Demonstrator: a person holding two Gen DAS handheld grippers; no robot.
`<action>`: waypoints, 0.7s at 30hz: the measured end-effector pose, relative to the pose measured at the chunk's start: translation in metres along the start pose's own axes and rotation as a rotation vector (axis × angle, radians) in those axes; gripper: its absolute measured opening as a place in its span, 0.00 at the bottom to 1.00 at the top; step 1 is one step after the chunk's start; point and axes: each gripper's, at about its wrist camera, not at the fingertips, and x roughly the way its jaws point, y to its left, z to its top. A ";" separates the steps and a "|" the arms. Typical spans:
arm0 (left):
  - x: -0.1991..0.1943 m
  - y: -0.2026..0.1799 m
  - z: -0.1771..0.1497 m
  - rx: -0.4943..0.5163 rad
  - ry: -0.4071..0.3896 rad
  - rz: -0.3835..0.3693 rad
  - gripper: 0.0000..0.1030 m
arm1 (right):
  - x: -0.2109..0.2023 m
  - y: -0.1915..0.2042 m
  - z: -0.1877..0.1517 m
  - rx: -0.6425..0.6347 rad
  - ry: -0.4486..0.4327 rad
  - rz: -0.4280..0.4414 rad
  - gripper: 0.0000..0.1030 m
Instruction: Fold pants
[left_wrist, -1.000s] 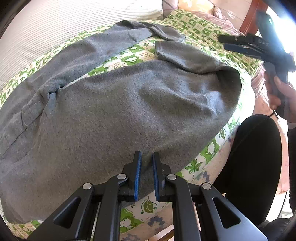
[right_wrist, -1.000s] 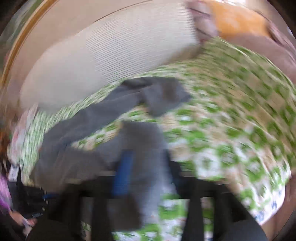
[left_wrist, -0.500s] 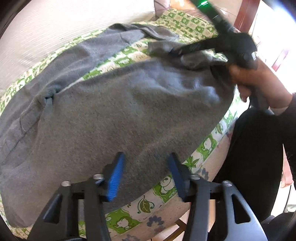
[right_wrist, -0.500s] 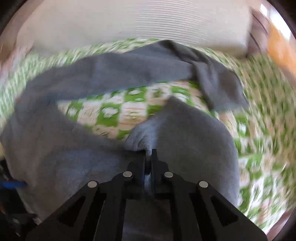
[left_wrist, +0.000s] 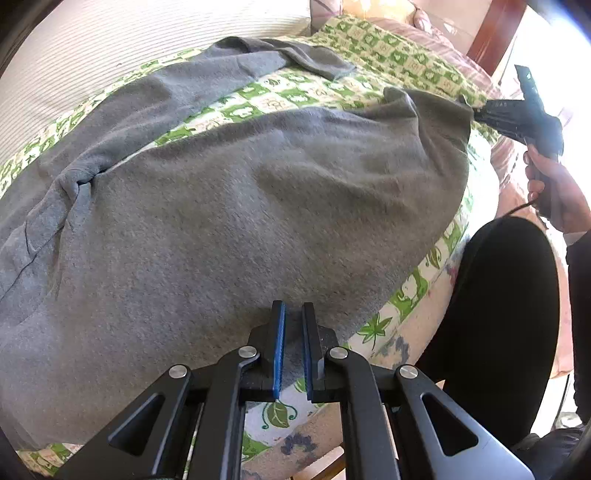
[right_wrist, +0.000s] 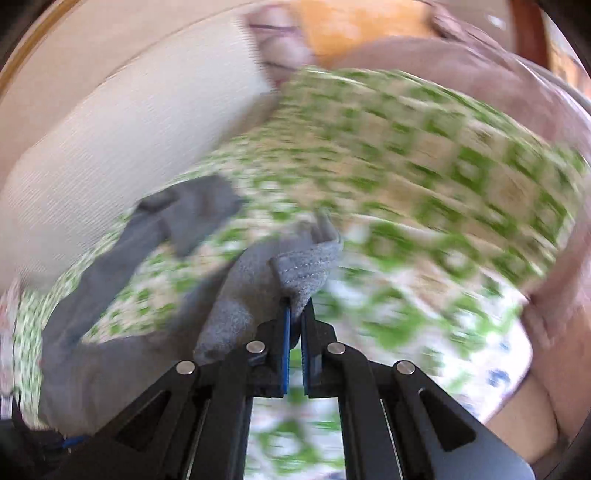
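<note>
Currently, item one: my left hand-held gripper, clenched on the near edge of the grey pants at 6 o'clock of the left wrist view. Item two: pants, spread across the green-patterned bed, far leg lying toward 11 o'clock. Item three: my right hand-held gripper, clenched on the near leg's hem, seen at 3 o'clock from the left. Step, as I judge it: both ends of the near leg gripped. Next move calls for carrying that leg over onto the far one, edges matched.

Home bedroom: bed, pillow.
</note>
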 end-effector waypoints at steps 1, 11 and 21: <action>0.002 -0.001 0.003 0.002 0.004 -0.003 0.07 | 0.005 -0.008 0.000 0.014 0.023 -0.019 0.05; -0.024 0.025 0.039 -0.032 -0.054 0.035 0.11 | -0.026 -0.002 0.009 -0.014 -0.097 -0.098 0.60; -0.025 0.097 0.120 -0.076 -0.077 0.102 0.23 | 0.024 0.110 0.047 -0.345 0.012 0.152 0.60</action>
